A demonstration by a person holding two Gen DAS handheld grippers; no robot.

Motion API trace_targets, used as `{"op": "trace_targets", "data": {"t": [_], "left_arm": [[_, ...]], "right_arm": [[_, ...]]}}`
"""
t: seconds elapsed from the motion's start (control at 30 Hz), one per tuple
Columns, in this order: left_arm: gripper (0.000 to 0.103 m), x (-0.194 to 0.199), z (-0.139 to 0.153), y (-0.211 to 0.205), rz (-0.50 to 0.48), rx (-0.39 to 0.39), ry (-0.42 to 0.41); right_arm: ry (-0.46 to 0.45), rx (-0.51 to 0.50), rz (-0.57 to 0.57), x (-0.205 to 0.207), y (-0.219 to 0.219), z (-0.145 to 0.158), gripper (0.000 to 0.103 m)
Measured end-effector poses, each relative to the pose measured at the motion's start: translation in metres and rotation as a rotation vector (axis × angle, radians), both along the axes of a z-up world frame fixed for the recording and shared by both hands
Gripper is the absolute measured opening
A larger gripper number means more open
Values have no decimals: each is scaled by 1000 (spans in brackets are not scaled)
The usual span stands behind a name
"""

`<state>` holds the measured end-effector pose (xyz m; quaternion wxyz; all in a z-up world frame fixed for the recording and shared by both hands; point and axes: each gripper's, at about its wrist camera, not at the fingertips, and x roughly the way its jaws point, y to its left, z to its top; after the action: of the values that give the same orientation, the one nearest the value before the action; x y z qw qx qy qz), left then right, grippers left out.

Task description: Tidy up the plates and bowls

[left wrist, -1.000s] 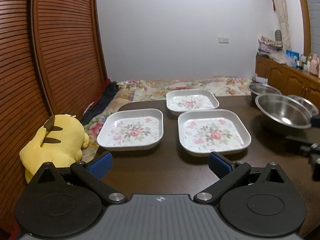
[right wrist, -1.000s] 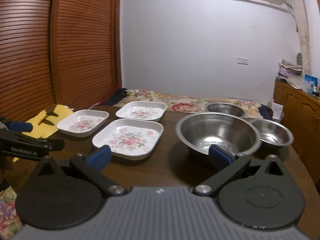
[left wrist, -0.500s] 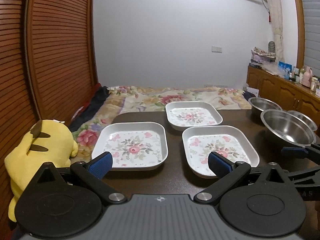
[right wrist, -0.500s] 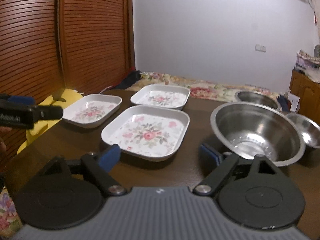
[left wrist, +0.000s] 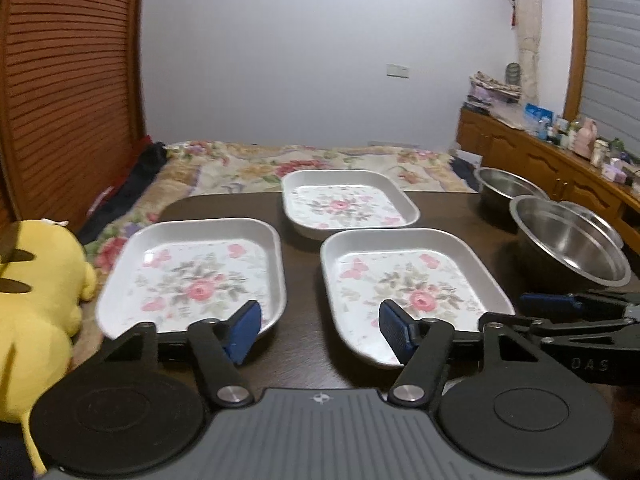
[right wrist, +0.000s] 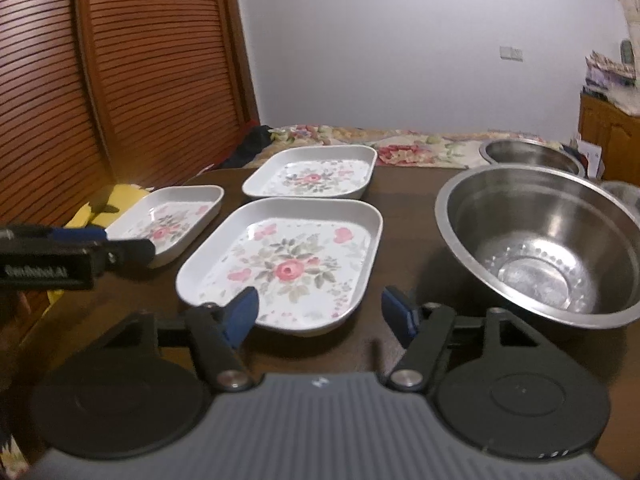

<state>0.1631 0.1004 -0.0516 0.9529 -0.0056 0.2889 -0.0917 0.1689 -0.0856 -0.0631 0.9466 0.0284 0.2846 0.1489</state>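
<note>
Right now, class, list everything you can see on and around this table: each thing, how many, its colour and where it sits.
floral plates: three, white with pink flowers, left half of table, none stacked.
steel bowls: three, silver, right side of table, largest nearest.
table: one, dark brown.
plush toy: one, yellow, off the table's left edge.
bedding: floral, beyond the table.
slatted doors: brown, left wall.
cabinet: brown, right wall, cluttered top.
left tongs: black, blue pads, open, have just been closing, nothing gripped.
right tongs: same, open over nearest plate's edge.
</note>
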Motion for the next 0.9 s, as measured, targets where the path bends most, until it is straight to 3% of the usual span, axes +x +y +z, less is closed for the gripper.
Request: {"op": "trace_targets", "data": {"t": [0.23,0.5,0.7,0.9], "left_arm": [[47,15,-13,-8,-22,-13,25],[35,24,-28,-11,-11,-15,56],[14,26,-26,-11,-11,-16,53],[13,28,-25,-11,-20,-5,55]], "right_arm": [[38,43,-30,11,-7,-9,57],[46,64,-22,16,-7,-16,48],[39,76,-30,19,-11,-17,45],[45,88,-28,21,-13,-18,34]]}}
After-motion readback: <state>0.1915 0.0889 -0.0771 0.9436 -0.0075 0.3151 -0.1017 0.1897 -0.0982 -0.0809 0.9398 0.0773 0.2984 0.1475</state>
